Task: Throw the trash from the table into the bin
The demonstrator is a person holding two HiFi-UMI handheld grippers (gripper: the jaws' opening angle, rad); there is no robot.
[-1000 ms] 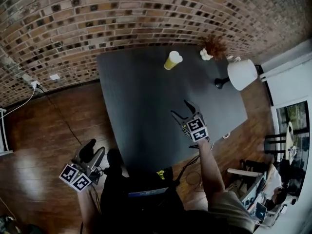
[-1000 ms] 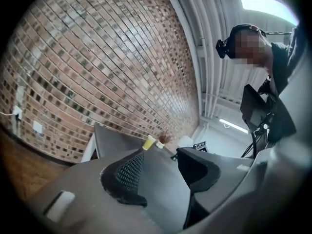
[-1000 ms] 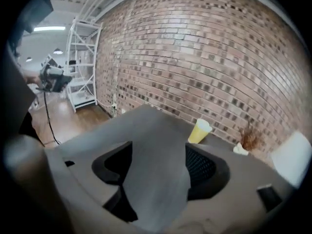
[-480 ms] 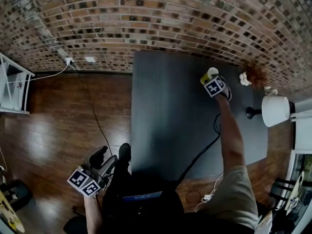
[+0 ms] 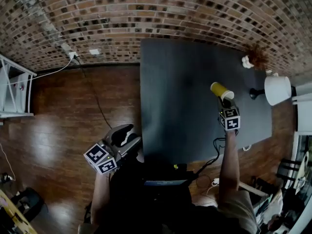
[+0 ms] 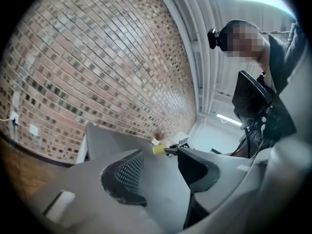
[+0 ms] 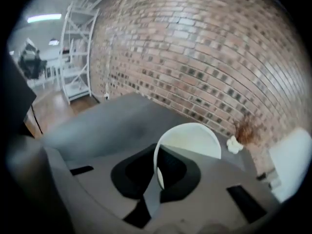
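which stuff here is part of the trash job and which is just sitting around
Part of the job:
- cup, the trash, with the right claw just closed on its rim
- table it came from
- bin: not in view

Just sitting around:
- lamp
- dried plant
- shelf by the wall

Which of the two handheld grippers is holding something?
The right gripper: its jaws have just closed on the rim of the yellow paper cup over the dark table. The left gripper stands open, nothing between its jaws.
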